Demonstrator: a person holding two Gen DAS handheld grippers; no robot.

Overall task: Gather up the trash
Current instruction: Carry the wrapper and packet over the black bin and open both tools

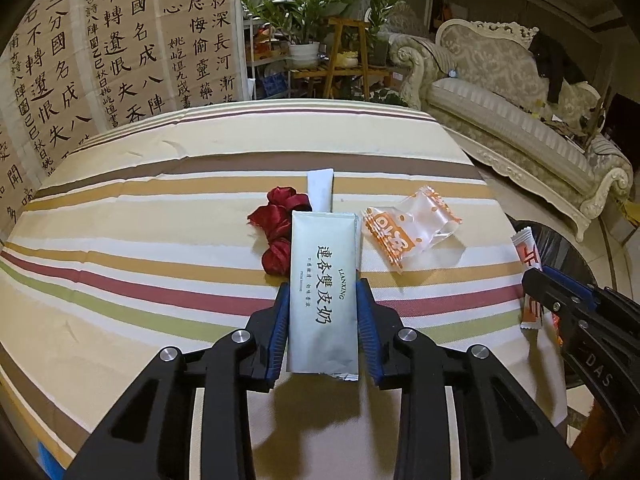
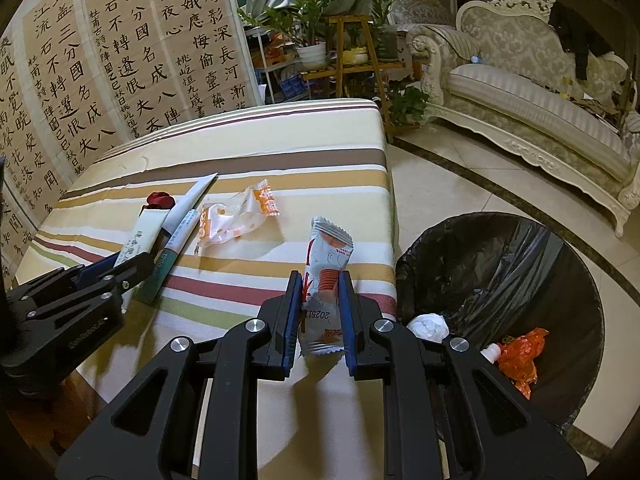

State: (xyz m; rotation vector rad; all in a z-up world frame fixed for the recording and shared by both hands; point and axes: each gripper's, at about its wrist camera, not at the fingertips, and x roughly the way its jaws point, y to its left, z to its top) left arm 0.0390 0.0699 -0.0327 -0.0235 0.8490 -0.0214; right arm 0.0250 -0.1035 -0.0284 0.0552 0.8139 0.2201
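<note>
Left claw (image 1: 323, 300) clenched on a silver-grey sachet (image 1: 323, 280), long axis running straight ahead along the fingers, above the striped tabletop (image 1: 140, 240). Right claw (image 2: 320, 292) clenched on a white-and-orange snack wrapper (image 2: 326, 280), standing upright, top end pointing away, beside the black-lined trash bin (image 2: 520, 264).

— What sort of place is this?
— A home living room — an ornate carved sofa (image 2: 532, 92), potted plants (image 2: 308, 36) on a wooden stand (image 2: 356, 68), calligraphy sheets (image 1: 120, 48) hung behind a striped tablecloth (image 1: 160, 208), tiled floor (image 2: 460, 184), and a bag-lined bin (image 2: 520, 264).
</note>
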